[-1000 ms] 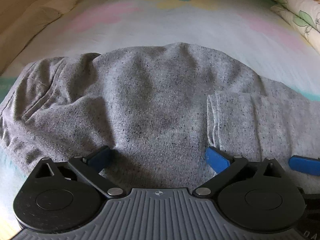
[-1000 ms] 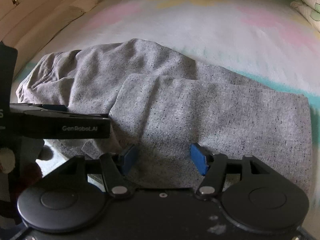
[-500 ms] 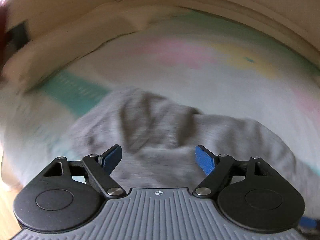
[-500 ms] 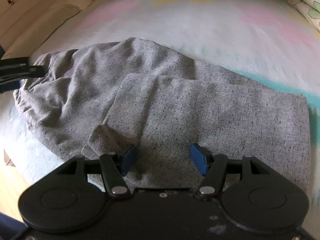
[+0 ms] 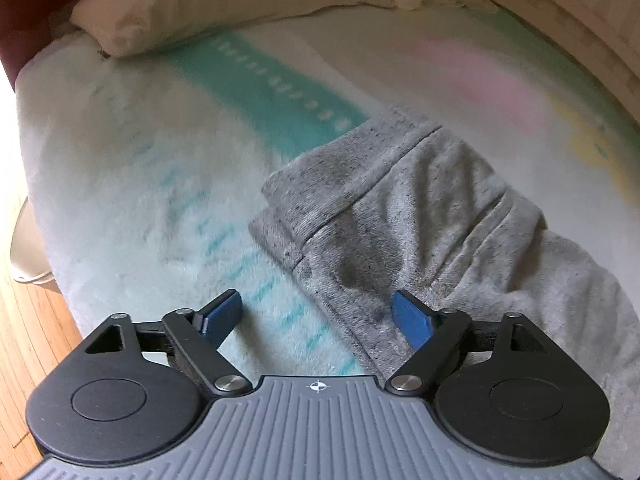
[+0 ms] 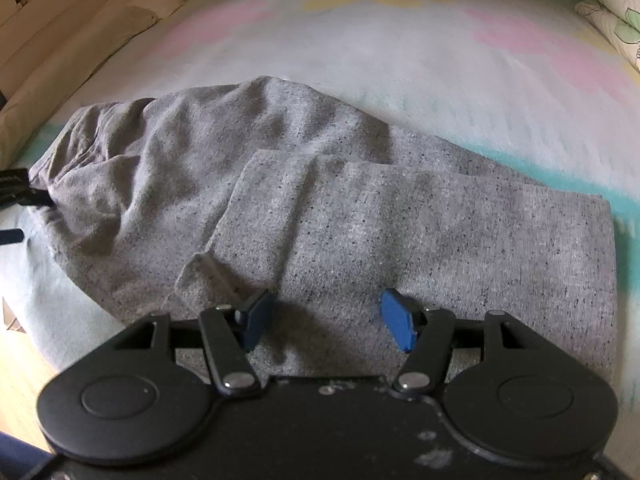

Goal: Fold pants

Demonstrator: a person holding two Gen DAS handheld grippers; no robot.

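Note:
Grey speckled pants [image 6: 360, 208] lie on the bed, the legs folded over toward the waist. In the left wrist view the waistband end [image 5: 360, 200] lies crumpled ahead and to the right. My left gripper [image 5: 318, 318] is open and empty, its right pad over the waistband edge, its left pad over the blanket. My right gripper [image 6: 324, 316] is open and empty, low over the folded leg layer. The left gripper's tip [image 6: 20, 194] shows at the pants' left end in the right wrist view.
A pastel fleece blanket [image 5: 140, 168] covers the bed. A beige pillow [image 5: 224, 4] lies at the far left edge. Floral pillows [image 6: 612, 12] sit at the far right. The wooden floor [image 5: 24, 320] shows beyond the bed's left edge.
My left gripper has swung left from over the middle of the pants to the waistband end. My right gripper has stayed in place, open.

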